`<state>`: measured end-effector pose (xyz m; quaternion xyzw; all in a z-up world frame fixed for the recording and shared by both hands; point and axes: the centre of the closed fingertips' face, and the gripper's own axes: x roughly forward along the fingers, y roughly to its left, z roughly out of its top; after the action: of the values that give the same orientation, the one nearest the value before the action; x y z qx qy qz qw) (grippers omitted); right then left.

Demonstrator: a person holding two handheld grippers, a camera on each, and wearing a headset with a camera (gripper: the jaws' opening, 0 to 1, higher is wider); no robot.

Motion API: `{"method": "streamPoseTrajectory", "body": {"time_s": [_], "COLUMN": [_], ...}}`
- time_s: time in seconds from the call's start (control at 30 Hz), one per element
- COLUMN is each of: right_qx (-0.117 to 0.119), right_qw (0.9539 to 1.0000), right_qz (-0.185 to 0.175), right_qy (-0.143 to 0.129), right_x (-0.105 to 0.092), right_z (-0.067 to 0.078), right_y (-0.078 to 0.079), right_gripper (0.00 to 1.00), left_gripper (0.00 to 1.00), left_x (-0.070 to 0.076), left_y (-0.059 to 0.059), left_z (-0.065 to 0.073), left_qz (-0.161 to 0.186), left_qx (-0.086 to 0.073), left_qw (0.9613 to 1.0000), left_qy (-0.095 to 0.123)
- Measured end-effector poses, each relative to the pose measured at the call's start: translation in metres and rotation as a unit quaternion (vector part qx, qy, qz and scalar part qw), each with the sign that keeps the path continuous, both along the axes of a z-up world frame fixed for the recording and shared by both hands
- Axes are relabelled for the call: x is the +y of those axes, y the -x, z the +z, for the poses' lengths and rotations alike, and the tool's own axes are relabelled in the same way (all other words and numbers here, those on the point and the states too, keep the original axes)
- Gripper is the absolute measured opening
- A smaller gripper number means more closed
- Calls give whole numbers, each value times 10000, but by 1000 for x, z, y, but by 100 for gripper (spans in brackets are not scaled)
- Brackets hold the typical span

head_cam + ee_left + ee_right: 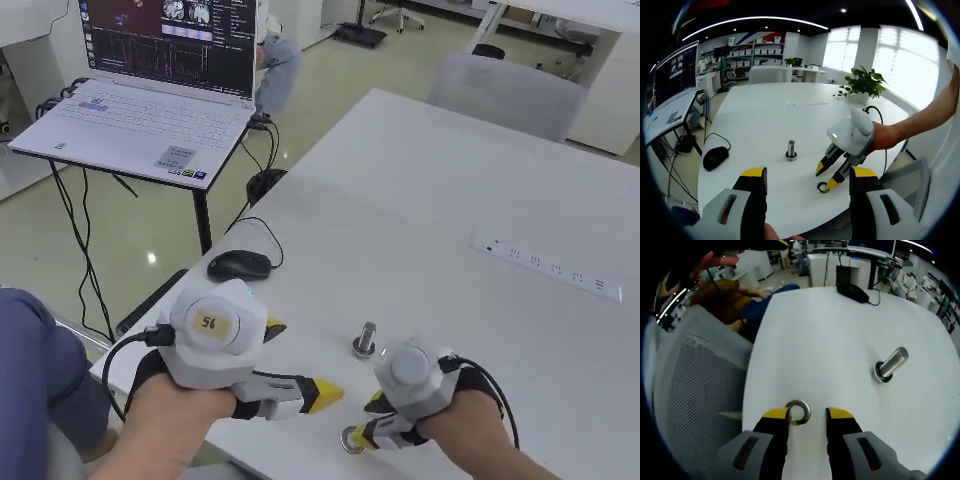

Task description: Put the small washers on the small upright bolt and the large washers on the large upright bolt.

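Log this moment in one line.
right tool: open, straddling washer on table | left tool: open, empty | bolt: upright

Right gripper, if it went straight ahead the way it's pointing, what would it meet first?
Most likely the washer flat on the table, just ahead of the right gripper, between its open jaws; depth is unclear.

Shiny metal washer (798, 411) and bolt (891, 363), matt white tabletop (830, 340)
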<state>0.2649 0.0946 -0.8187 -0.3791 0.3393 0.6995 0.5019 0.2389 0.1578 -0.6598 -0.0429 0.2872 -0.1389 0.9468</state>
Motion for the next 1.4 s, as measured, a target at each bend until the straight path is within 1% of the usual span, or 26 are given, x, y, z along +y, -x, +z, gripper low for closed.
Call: {"method": "streamPoseTrajectory", "body": {"time_s": [0.07, 0.13, 0.2, 0.27, 0.43, 0.6, 0.63, 0.67, 0.7, 0.8, 0.87, 1.0, 1.23, 1.4], "right_qx": [7, 11, 3, -15, -202, -429, -614, -539, -481, -476, -434, -418, -440, -428], "right_qw": [10000, 9999, 10000, 9999, 9989, 9967, 9940, 9944, 9950, 9947, 9962, 9974, 9982, 9986], "right_qz": [54, 84, 89, 118, 410, 694, 906, 908, 868, 900, 746, 566, 392, 264], "right_qy": [66, 93, 42, 63, 69, 11, -51, -80, -78, -123, -144, -136, -136, -151], "right_x": [-2, -3, -1, -2, -4, -5, -5, -6, -6, -6, -5, -5, -7, -11], "right_z": [-4, -5, -5, -4, -5, -6, -5, -4, -5, -5, -5, -5, -5, -4], "right_y": [4, 7, 5, 7, 9, 10, 9, 13, 13, 13, 13, 11, 9, 3], "right_gripper": [31, 31, 31, 31, 31, 31, 30, 29, 28, 26, 25, 24, 24, 23], "left_gripper": [66, 66, 66, 66, 66, 66, 66, 66, 66, 66, 66, 66, 66, 66], "left_x": [-1, -1, -2, -3, -7, -8, -9, -9, -10, -11, -10, -10, -7, -6], "left_y": [0, 0, 0, 0, -1, -2, -2, -2, -2, -2, -2, -2, -1, -1], "left_z": [1, 1, 2, 2, 3, 3, 3, 3, 3, 3, 3, 4, 3, 2], "left_qz": [-2, -11, -25, -36, -88, -117, -120, -132, -137, -150, -152, -143, -98, -86], "left_qx": [-5, -8, -3, -1, 1, -3, -3, 1, 3, 2, 5, 5, 9, 15], "left_qw": [10000, 10000, 10000, 10000, 10000, 9999, 9999, 9999, 9999, 9999, 9999, 9999, 9999, 9999], "left_qy": [-1, -8, -19, -21, -28, -29, -26, -32, -34, -37, -46, -50, -55, -50]}}
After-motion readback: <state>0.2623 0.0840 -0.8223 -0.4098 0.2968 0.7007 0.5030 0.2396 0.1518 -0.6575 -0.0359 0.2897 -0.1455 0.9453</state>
